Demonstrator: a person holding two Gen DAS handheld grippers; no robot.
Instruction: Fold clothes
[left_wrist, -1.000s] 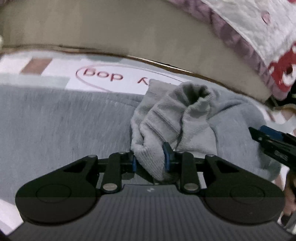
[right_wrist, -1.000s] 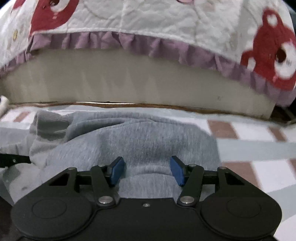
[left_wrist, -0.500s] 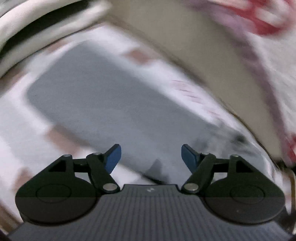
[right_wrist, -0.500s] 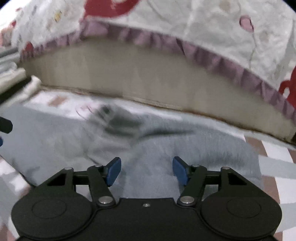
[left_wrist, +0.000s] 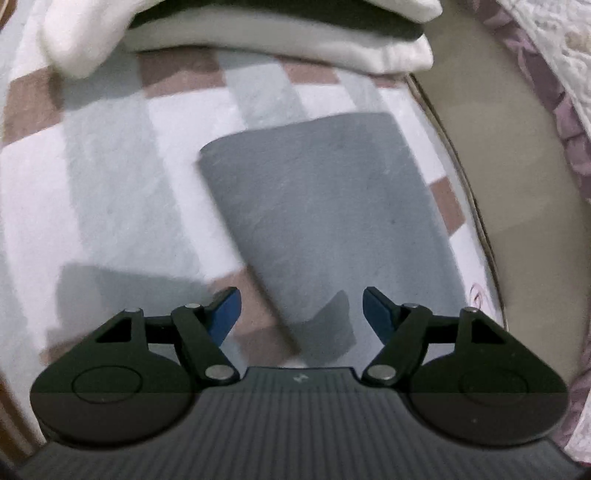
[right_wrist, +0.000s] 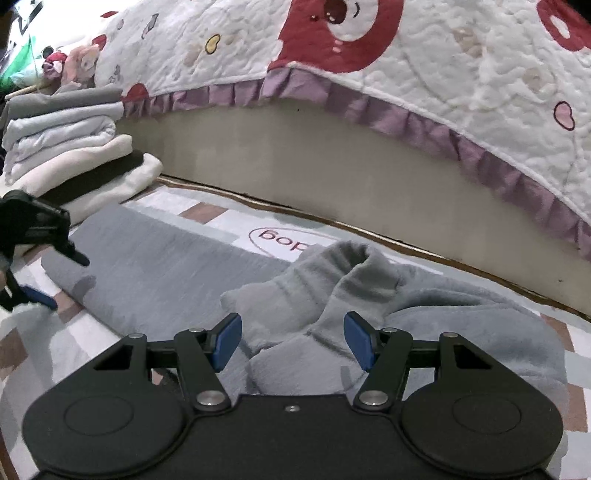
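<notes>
The grey garment (right_wrist: 192, 273) lies on the checked mat (left_wrist: 110, 177) in front of the bed base (right_wrist: 332, 173). Its long axis runs left to right in the right wrist view: one end is laid out flat and narrow toward the left, the other bunched into a ribbed heap at the right.

The left gripper (left_wrist: 301, 314) has just been opening; its jaws stand wide with nothing between them, poised over the near end of the flat grey strip, which stretches away from it toward the far side. The right gripper (right_wrist: 291, 341) has likewise just been widening and is empty, its blue pads either side of the bunched ribbed part, not pressing it.

Judgement: the right hand is nearer the heap, the left nearer the flat end.

A stack of folded clothes (right_wrist: 70, 155) sits just beyond the flat end, near but seemingly apart. The quilt (right_wrist: 406, 66) overhangs behind. Nothing obstructs either gripper.
</notes>
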